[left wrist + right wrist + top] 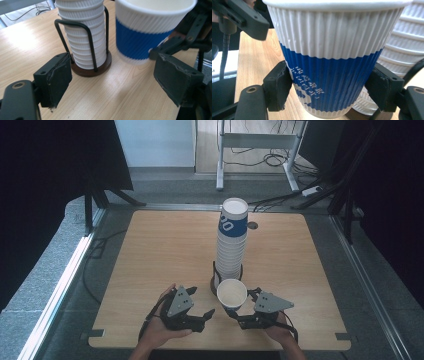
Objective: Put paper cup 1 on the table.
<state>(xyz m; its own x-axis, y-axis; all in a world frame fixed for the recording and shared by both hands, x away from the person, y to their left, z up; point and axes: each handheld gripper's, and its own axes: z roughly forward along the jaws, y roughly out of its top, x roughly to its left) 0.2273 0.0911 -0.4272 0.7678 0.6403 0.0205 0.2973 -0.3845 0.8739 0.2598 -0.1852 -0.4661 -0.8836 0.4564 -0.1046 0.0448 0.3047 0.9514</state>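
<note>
My right tongs (239, 316) grip a ribbed paper cup (231, 293) just near of the stacked cups (231, 247) on the counter (165, 255); my left tongs (209, 314) stand open, empty. Squeezing harder might crush it, and drifting farther could topple the stack.

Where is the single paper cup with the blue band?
In the high view, the ribbed white paper cup with the blue band sits upright between the right gripper's jaws, just in front of the cup stack.

Wooden table (165, 245) bears a wire cup holder (91, 67).
</note>
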